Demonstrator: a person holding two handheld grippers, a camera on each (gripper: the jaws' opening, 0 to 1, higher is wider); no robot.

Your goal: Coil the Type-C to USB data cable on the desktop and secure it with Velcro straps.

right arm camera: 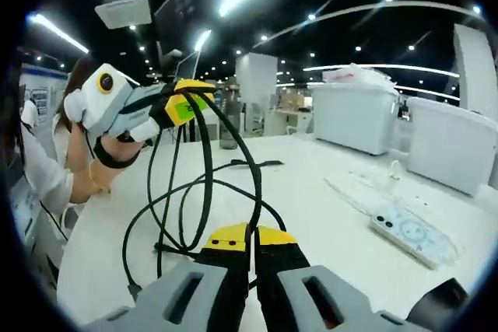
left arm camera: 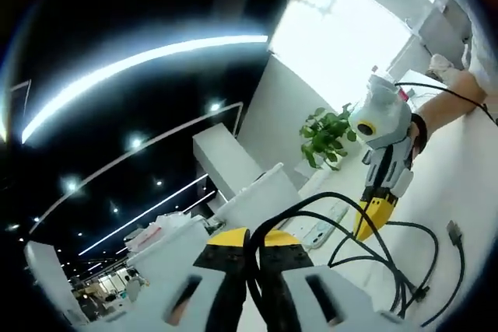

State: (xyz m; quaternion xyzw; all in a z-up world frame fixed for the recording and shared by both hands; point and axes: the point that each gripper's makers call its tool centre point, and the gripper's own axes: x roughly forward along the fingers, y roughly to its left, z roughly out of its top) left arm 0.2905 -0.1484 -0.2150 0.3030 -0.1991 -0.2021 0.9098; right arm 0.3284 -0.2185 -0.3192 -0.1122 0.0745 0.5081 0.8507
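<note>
Both grippers (left arm camera: 250, 245) (right arm camera: 250, 240) clamp cable (right arm camera: 204, 184) loops above desk (right arm camera: 327, 207)

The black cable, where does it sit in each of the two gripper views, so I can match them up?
Left gripper view: black cable rises from the left claw at bottom centre, looping right to the right claw.
Right gripper view: it arcs from the right claw at bottom centre up to the left claw, upper left.
Shared landmark: the white power strip.
</note>
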